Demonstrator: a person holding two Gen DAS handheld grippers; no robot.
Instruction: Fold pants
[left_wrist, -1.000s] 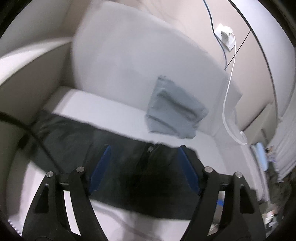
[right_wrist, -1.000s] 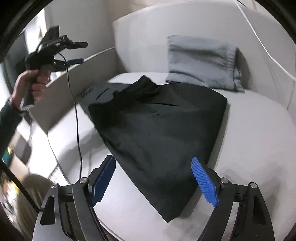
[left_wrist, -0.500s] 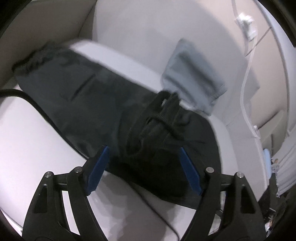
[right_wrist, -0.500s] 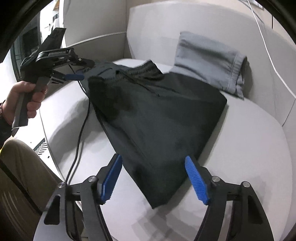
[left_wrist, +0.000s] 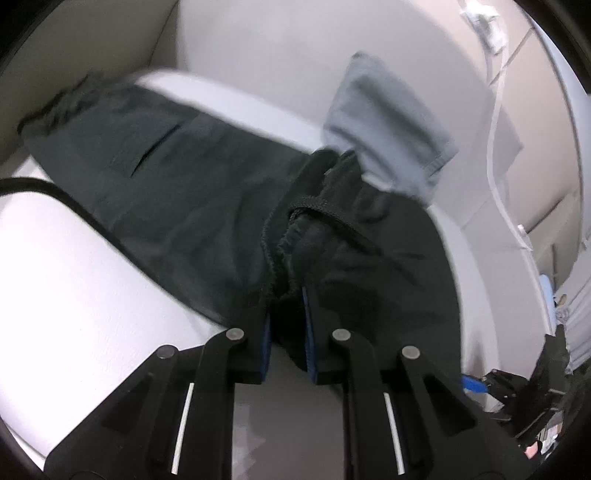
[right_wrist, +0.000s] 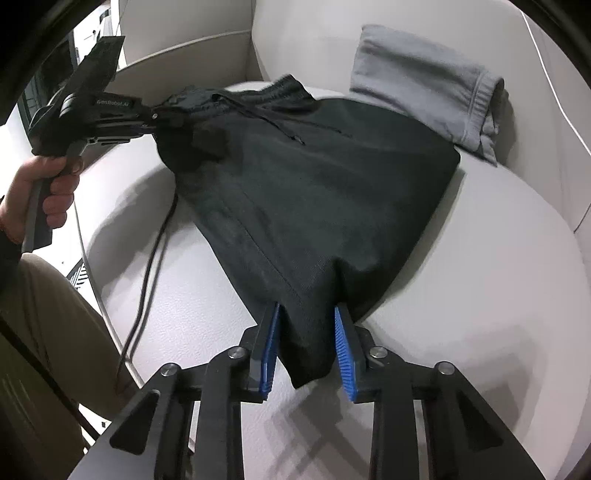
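Your left gripper (left_wrist: 286, 325) is closing its blue-padded jaws on the bunched elastic waistband of the black fabric pants (right_wrist: 314, 192), pinching it at the near edge of the pale grey upholstered seat cushion (right_wrist: 480, 295), with your left hand (right_wrist: 44, 192) wrapped around its handle. Your right gripper (right_wrist: 306, 347) is also closing, the hem end of the folded pants lying between its blue pads, and the garment stretches away from it toward the waistband. Beyond the pants, against the seat back, rests a folded light grey sweat garment (right_wrist: 424, 81), and a black cable (right_wrist: 155, 258) trails over the cushion left of your right gripper.
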